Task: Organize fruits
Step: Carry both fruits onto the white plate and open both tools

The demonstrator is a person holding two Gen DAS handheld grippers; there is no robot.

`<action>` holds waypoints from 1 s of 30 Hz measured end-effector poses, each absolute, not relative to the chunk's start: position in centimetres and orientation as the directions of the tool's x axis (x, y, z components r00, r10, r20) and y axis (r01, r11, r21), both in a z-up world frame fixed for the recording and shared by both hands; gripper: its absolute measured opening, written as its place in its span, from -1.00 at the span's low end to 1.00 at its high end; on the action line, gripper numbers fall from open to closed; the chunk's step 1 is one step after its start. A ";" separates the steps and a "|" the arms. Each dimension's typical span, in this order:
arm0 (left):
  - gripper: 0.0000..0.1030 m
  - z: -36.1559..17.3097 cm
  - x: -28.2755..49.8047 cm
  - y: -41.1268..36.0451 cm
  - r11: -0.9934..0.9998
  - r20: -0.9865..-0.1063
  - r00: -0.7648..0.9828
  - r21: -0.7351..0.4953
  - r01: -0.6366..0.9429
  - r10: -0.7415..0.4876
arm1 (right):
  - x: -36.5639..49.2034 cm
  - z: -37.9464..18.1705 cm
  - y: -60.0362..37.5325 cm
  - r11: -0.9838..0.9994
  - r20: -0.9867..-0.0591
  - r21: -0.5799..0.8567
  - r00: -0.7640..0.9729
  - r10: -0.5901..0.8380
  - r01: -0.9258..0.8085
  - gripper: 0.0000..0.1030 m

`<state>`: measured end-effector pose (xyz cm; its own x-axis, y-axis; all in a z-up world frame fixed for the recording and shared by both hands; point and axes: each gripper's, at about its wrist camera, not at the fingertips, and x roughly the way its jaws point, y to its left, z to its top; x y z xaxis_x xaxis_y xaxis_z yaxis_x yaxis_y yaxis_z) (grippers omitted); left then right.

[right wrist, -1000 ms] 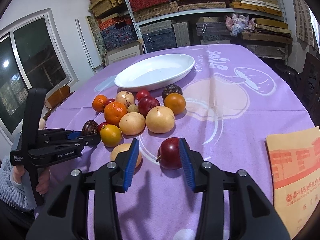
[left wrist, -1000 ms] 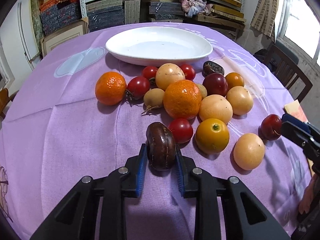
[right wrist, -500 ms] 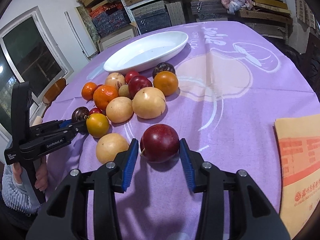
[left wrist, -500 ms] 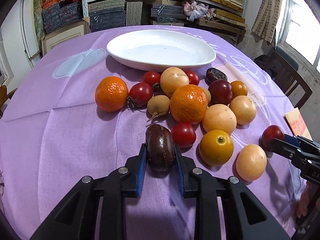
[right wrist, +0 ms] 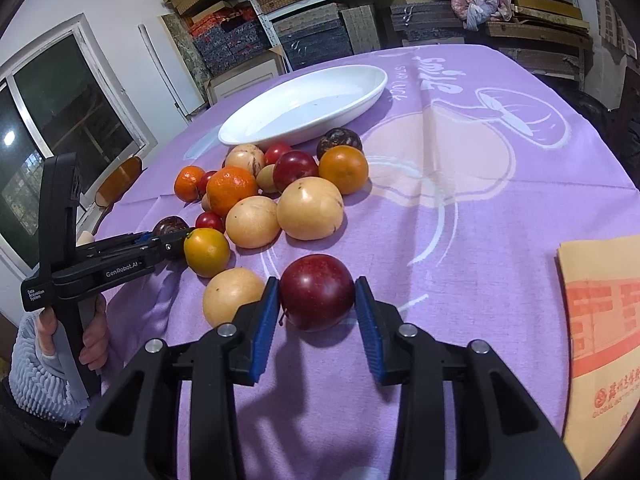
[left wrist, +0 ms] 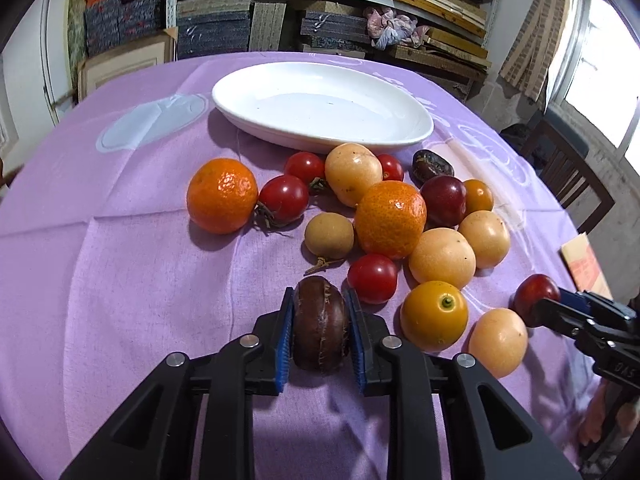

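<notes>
My left gripper (left wrist: 320,332) is shut on a dark brown wrinkled fruit (left wrist: 320,322) that rests on the purple cloth, just in front of a heap of fruit. The heap holds two mandarins (left wrist: 390,220), several red tomatoes (left wrist: 372,284), several pale yellow fruits (left wrist: 442,258) and an orange-yellow fruit (left wrist: 434,316). Behind the heap lies an empty white oval plate (left wrist: 420,128). My right gripper (right wrist: 317,300) has a dark red plum (right wrist: 317,292) between its blue pads. Its jaws are closing and the pads meet the plum's sides. The left gripper (right wrist: 176,240) shows at the heap's left.
An orange paper envelope (right wrist: 600,340) lies on the cloth to the right of the plum. One pale fruit (right wrist: 232,296) sits close to the right gripper's left finger. A wooden chair (left wrist: 568,172) stands past the table's right edge. Shelves of boxes line the back wall.
The right gripper's jaws have narrowed until the pads reach the plum's sides. The left gripper has kept its hold on the brown fruit, in the same spot.
</notes>
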<state>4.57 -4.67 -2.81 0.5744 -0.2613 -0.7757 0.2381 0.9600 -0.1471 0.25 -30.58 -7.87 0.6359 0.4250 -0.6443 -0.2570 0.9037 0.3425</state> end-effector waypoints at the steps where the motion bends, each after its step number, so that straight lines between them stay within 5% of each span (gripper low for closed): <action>1: -0.52 -2.8 4.4 -4.5 0.958 -0.775 0.572 -0.153 0.242 -0.268 | 0.3 -7.9 -30.6 0.904 -0.644 0.342 0.637 0.424 -0.256 -0.28; 9: -0.53 0.7 3.3 -4.0 0.954 -0.733 0.625 -0.116 0.275 -0.269 | 0.2 -6.0 -29.8 0.918 -0.633 0.270 0.664 0.398 -0.291 -0.28; 18: -0.52 4.7 12.4 -6.5 0.963 -0.696 0.681 -0.054 0.265 -0.226 | 9.2 1.7 -27.2 0.938 -0.602 0.108 0.729 0.326 -0.330 -0.28; 30: -0.51 0.4 20.8 -6.4 0.974 -0.790 0.584 -0.074 0.214 -0.189 | 23.4 -2.7 -23.3 0.948 -0.728 0.087 0.631 0.269 -0.305 -0.28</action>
<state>20.82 -6.41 0.36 0.5839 -0.1885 -0.7896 0.2142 0.9740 -0.0741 23.40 -23.29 -2.74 0.6306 0.2694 -0.7278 -0.3051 0.9484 0.0867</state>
